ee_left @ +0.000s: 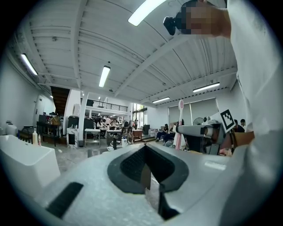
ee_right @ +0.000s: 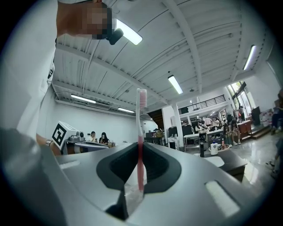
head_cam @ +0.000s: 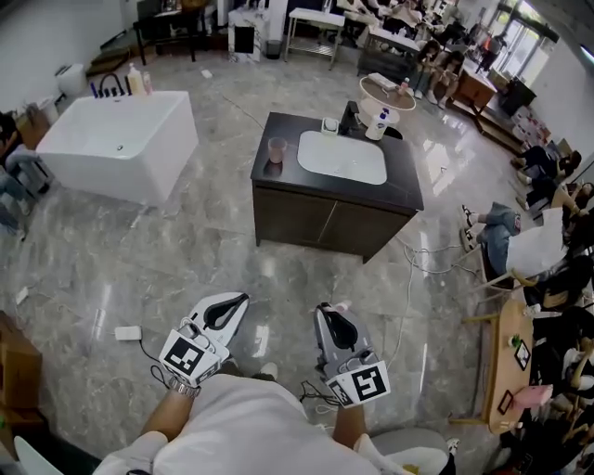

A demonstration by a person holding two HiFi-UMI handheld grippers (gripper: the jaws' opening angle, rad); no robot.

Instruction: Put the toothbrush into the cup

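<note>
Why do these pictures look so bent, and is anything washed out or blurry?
Head view: the wide lens bows the room, and the glossy floor carries pale glare streaks. Left gripper view: a fisheye circle with black corners, the ceiling lamp blown white. Right gripper view: the same curving, with the toothbrush sharp against the ceiling.

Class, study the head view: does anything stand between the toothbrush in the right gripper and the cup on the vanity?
Nothing visible does. Only bare floor lies between the toothbrush, clamped in the right gripper, and the cup on the counter.
</note>
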